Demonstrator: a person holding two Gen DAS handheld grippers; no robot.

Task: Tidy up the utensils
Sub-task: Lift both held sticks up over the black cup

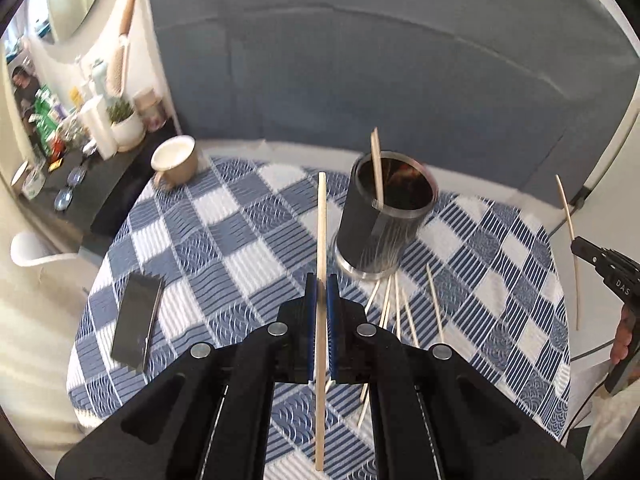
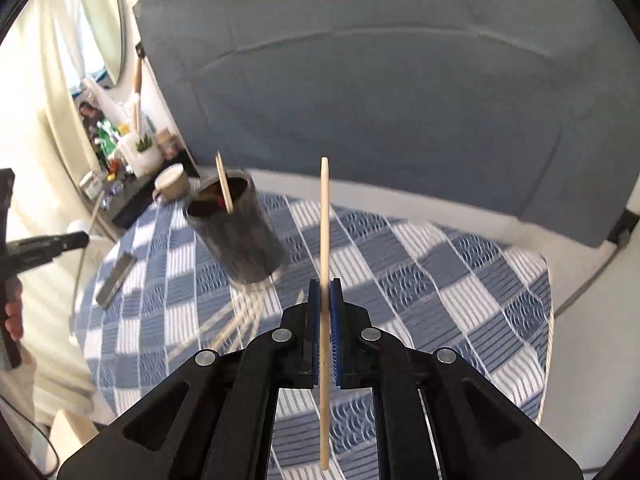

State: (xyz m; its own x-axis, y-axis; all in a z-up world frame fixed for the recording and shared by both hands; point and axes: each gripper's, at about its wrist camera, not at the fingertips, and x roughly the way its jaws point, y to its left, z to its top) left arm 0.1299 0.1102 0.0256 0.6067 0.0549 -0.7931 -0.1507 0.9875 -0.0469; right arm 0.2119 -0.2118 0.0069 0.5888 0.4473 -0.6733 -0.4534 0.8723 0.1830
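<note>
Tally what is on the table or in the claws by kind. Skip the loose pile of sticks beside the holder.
chopstick: 3, one in the left claw, one in the right claw, one standing in the holder
holder: 1
mug: 1
phone: 1
Total: 6
</note>
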